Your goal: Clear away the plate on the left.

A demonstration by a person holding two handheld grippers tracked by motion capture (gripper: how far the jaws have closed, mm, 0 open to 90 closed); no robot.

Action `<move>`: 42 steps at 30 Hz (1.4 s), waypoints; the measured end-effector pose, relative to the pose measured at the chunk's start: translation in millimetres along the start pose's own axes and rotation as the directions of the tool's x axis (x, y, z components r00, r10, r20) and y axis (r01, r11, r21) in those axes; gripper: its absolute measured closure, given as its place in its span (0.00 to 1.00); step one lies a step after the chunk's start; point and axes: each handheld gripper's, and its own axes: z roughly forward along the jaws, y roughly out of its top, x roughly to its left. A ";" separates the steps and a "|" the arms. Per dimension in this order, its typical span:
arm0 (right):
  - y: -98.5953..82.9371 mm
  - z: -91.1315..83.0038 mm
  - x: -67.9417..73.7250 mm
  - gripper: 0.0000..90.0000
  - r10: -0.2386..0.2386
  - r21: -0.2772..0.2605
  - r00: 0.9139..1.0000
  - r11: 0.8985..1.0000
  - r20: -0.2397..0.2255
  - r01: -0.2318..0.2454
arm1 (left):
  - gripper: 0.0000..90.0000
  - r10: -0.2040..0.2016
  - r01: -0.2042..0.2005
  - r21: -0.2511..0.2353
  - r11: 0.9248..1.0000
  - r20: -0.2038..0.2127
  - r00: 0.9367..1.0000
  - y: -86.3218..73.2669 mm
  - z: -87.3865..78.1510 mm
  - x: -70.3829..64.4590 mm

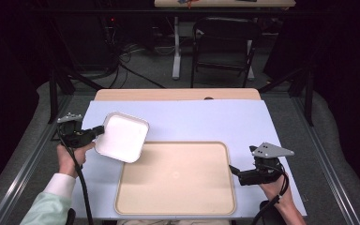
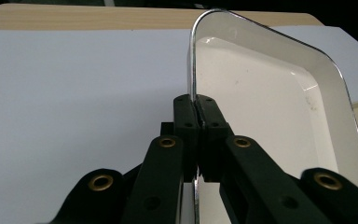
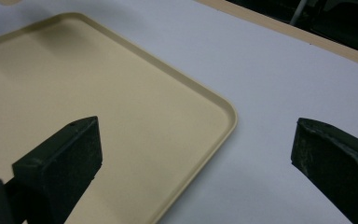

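A white square dish (image 1: 122, 137) with rounded corners hangs tilted above the table's left side, its lower corner over the beige tray (image 1: 177, 178). My left gripper (image 1: 101, 131) is shut on the dish's left rim. In the left gripper view the dish (image 2: 270, 98) stands on edge, its rim pinched between my left gripper's (image 2: 196, 114) black jaws. My right gripper (image 1: 234, 169) rests at the tray's right edge, open. In the right gripper view its fingertips (image 3: 77, 144) straddle the tray's corner (image 3: 168, 116), one over the tray, one over the table, with my right gripper (image 3: 196, 144) holding nothing.
A pale lilac sheet (image 1: 192, 122) covers the table, with a wooden edge (image 1: 178, 94) at the back. A black folding chair (image 1: 225, 47) and a desk leg stand beyond the table. Dark frame rails run along both sides.
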 end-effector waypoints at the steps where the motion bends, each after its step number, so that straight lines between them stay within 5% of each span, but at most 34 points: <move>1: 1.0 1.2 0.7 0.02 -0.001 -0.001 1.000 1.000 0.005 0.001 | 0.98 0.003 -0.003 0.000 1.000 0.005 1.000 0.6 1.5 -2.8; 20: 32.4 43.4 23.5 0.00 -0.032 0.027 0.997 0.999 -0.068 0.034 | 0.98 0.040 -0.039 -0.010 0.999 0.072 0.997 4.6 16.1 -40.3; 42: 48.3 72.9 44.0 0.00 -0.038 0.056 0.989 0.997 -0.145 0.046 | 0.98 0.097 -0.098 -0.001 0.995 0.128 0.987 1.1 30.7 -82.3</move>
